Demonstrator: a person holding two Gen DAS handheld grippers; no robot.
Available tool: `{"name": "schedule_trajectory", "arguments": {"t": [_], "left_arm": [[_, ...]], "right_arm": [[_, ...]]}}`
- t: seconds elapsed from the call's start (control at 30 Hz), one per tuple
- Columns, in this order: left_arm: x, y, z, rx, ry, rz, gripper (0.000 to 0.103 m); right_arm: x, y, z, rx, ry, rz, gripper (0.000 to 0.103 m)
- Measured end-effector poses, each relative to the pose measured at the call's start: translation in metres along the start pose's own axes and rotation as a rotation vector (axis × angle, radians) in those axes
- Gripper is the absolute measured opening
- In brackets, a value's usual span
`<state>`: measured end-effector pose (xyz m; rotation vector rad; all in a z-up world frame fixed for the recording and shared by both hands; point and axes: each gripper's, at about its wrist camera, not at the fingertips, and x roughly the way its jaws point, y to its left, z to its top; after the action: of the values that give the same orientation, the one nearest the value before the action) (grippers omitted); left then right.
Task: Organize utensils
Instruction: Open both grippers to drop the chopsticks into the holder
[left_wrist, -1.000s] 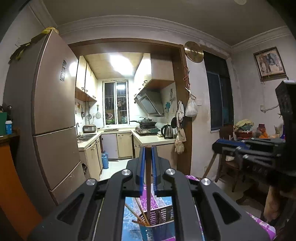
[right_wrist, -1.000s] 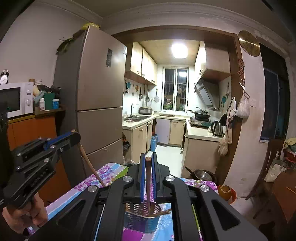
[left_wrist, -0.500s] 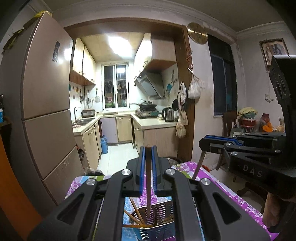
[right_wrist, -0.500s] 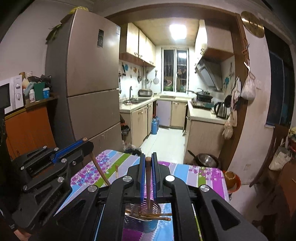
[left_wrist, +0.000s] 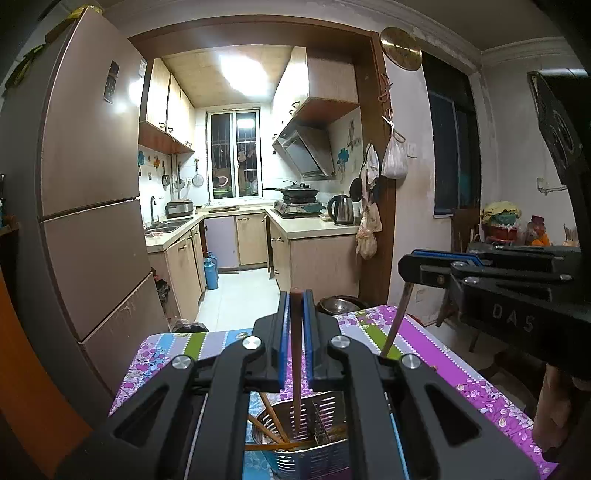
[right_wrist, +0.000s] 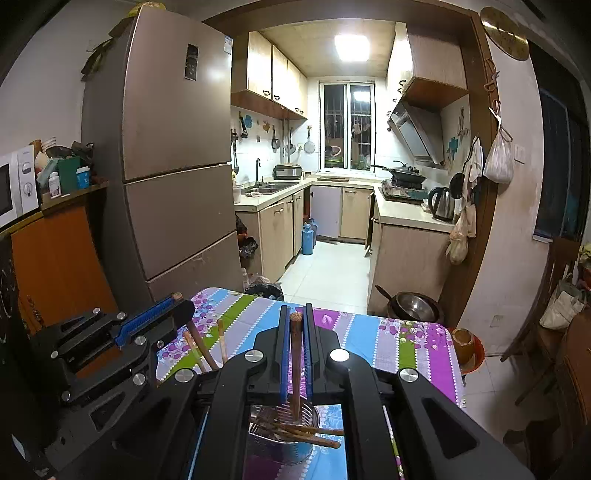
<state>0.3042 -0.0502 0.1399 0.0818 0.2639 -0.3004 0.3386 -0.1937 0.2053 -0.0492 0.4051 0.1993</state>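
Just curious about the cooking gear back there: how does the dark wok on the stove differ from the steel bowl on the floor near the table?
The dark wok sits covered on the stove; the shiny steel bowl sits open on the floor. Both are round metal cookware.

Light source: one ceiling panel (left_wrist: 242, 70) in the far kitchen, blown out to white in both views. It throws glare patches on the fridge door (left_wrist: 88, 122). Near room dim; walls grey, corners fall to black vignette. Window (right_wrist: 349, 125) dark, with one small reflected bright spot. Strong fisheye bending: door frame and fridge edges bow outward toward the picture edges. Focus sharp from far kitchen to near floral bench cloth (right_wrist: 399, 339); no motion blur. Black tool bodies in the foreground underexposed, little surface detail.
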Motion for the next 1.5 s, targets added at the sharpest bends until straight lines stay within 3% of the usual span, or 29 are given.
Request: {"name": "schedule_trajectory", "arguments": {"t": [0.9, 0.93, 1.0, 1.03, 1.07, 1.5], "left_arm": [[0.007, 0.005, -0.002, -0.008, 0.020, 0.050, 0.006], [0.007, 0.006, -0.002, -0.009, 0.024, 0.050, 0.007], [0.008, 0.006, -0.003, -0.010, 0.023, 0.057, 0.023], [0.007, 0.007, -0.004, -0.010, 0.018, 0.062, 0.041], [0.006, 0.007, -0.004, -0.010, 0.014, 0.066, 0.048], [0.003, 0.012, -0.007, -0.013, 0.012, 0.073, 0.048]], "right_arm": [[0.007, -0.007, -0.001, 0.015, 0.003, 0.001, 0.008], [0.008, -0.008, -0.002, 0.018, 0.002, 0.001, 0.008], [0.009, -0.008, -0.002, 0.019, 0.002, 0.002, 0.008], [0.009, -0.008, -0.002, 0.019, 0.001, 0.001, 0.008], [0.009, -0.008, -0.002, 0.018, 0.000, 0.000, 0.008], [-0.002, -0.005, -0.001, 0.007, -0.039, -0.003, 0.009]]}}
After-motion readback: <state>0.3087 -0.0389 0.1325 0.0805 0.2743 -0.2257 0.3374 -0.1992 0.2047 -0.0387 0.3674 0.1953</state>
